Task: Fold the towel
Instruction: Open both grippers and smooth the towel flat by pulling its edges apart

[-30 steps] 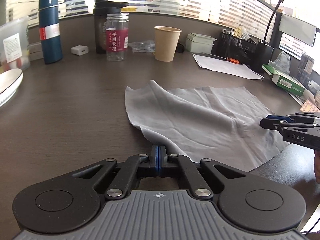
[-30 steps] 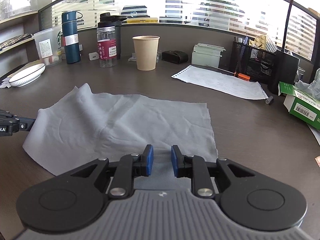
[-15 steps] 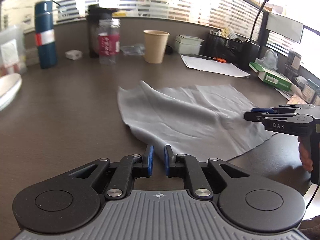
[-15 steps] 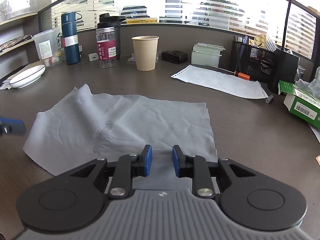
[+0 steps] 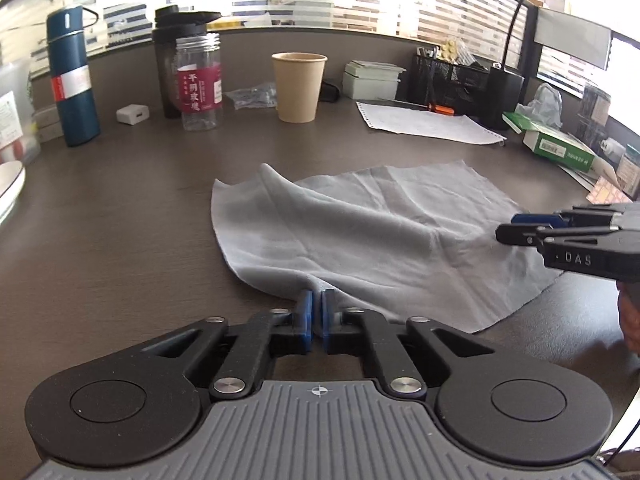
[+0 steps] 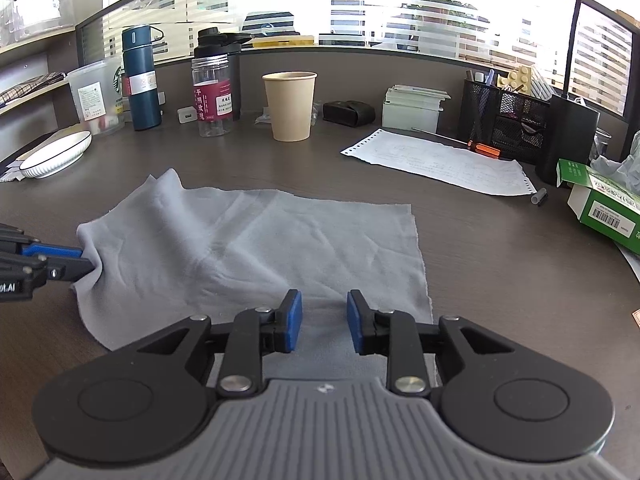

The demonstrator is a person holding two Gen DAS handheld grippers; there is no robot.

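The left hand-held gripper [image 5: 315, 314] has its blue pads pressed almost together on a pinch of the towel's [image 5: 360, 240] near edge, the cloth gathering into a small ridge that runs away from its fingertips. Ahead of it and to its right the grey towel lies mostly flat on the dark counter [image 5: 120, 240], with its far left corner standing up in a soft peak. The right hand-held gripper [image 6: 324, 322] hovers over the towel's near right part with its pads spread apart and cloth showing between them, gripping nothing.

The towel looks thin, light and limp: it creases wherever it is touched and will sag or drag rather than hold a shape, so one pinched point alone would likely bunch it. A second hold on the near edge below the right hand-held gripper, close to the near right corner [image 6: 426, 312], would probably let both lift the edge evenly and carry it over towards the far edge.
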